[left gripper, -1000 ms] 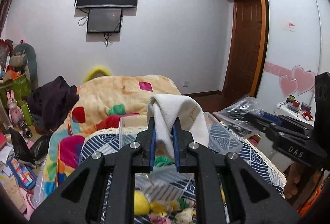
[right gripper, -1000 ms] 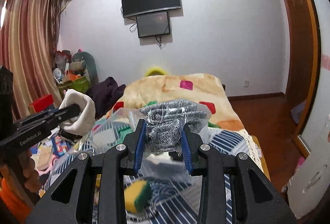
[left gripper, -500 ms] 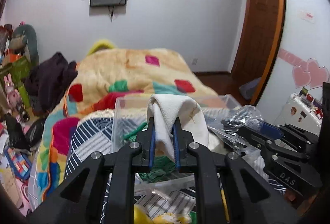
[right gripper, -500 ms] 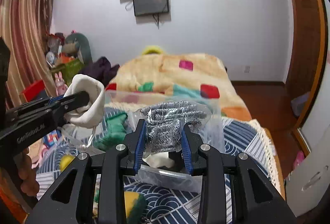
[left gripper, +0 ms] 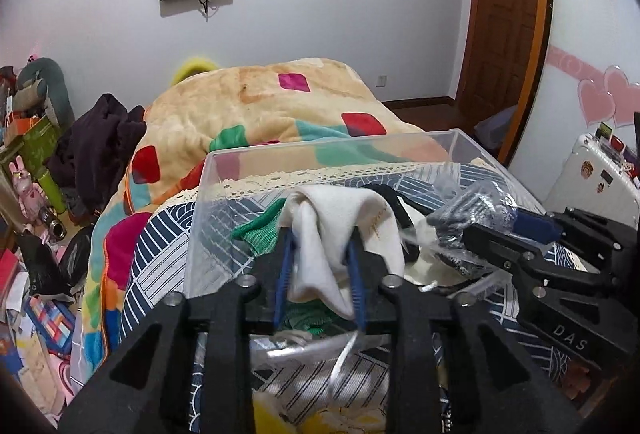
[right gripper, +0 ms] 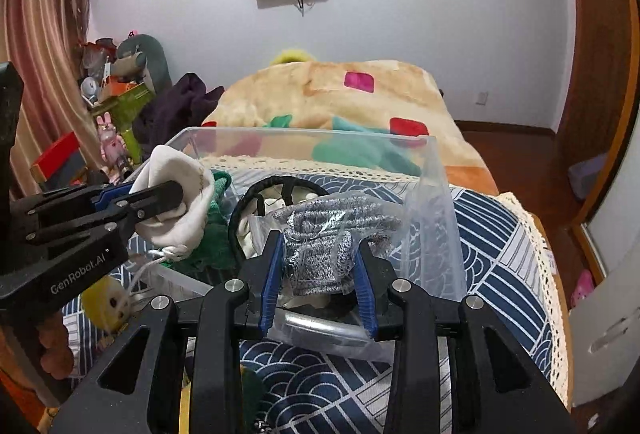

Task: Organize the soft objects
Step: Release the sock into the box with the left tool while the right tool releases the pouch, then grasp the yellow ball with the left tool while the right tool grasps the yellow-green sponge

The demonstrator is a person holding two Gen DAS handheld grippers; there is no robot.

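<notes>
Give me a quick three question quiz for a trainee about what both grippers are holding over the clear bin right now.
1. True or false: the left gripper holds a white cloth.
2. What does the right gripper grip? A) yellow plush B) grey knit item in a plastic bag C) green cloth
3. Fill in: both items hang over the clear plastic ____.

Key: 1 true; 2 B, the grey knit item in a plastic bag; 3 bin.

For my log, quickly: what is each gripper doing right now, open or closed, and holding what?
Left gripper: closed on the white cloth, over the clear box.
Right gripper: closed on the bagged grey cloth.
</notes>
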